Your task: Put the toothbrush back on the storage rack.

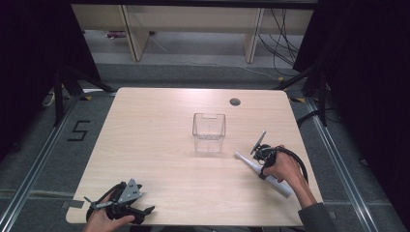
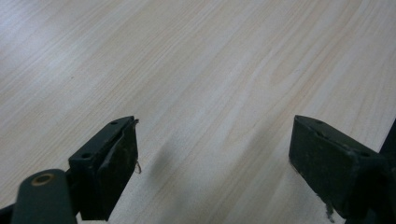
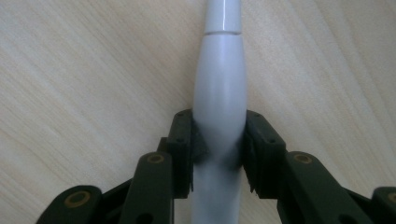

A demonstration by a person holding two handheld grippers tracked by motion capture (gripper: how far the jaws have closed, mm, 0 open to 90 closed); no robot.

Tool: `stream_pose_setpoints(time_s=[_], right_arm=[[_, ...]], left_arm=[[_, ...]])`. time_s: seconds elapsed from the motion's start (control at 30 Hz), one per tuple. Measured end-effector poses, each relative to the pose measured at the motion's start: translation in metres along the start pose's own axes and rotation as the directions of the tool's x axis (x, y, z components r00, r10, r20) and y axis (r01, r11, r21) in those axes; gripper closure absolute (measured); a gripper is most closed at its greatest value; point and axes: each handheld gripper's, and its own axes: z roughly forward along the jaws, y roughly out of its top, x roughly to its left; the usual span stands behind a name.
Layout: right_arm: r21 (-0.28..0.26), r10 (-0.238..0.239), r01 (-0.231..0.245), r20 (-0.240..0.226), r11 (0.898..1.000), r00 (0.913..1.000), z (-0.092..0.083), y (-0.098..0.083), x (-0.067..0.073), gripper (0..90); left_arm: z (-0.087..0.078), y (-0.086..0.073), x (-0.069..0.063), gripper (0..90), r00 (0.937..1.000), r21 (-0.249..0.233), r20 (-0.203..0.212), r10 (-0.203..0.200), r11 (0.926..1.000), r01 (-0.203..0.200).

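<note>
In the right gripper view, the right gripper (image 3: 218, 149) has its two black jaws closed against the sides of a white electric toothbrush (image 3: 219, 93), the pads pressing on the thick part of its handle low in the centre of the frame. The handle narrows toward the top edge, where a seam marks the joint to the neck. The toothbrush lies on the pale wooden counter (image 3: 70, 70).

In the high view, the right gripper (image 1: 262, 159) sits at the lower right of the frame, and the electric toothbrush (image 1: 246, 162) lies slanted there, its thin end pointing up and left and its thick end down and right, past the hand. A clear plastic box (image 1: 209, 131) stands near the middle of the counter (image 1: 154, 125), apart from the toothbrush tip.

The left gripper (image 1: 138, 210) rests at the lower left edge of the counter. In the left gripper view, the left gripper (image 2: 215, 158) has its jaws spread wide, with only bare wood between them.
</note>
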Motion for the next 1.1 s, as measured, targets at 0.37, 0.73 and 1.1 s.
stream_pose_setpoints(time_s=[0.37, 0.73, 1.1], right_arm=[[-0.091, -0.002, 0.002, -0.003, 0.996, 1.0, -0.008, -0.011, -0.006, 67.0], [-0.264, 0.016, -0.022, -0.024, 0.964, 0.9996, -0.026, -0.029, -0.013, 67.1], [-0.432, 0.084, -0.081, -0.013, 0.898, 0.9964, -0.047, -0.047, -0.016, 67.2]], left_arm=[[0.0, 0.0, 0.0, 15.1, 1.0, 0.002, -0.002, 0.0, 1.0, 0.0], [0.0, -0.001, 0.0, 15.1, 0.9998, 0.004, 0.003, -0.018, 0.9998, 0.018], [0.0, -0.001, 0.0, 15.1, 0.9999, 0.01, -0.002, -0.01, 0.9999, 0.01]])
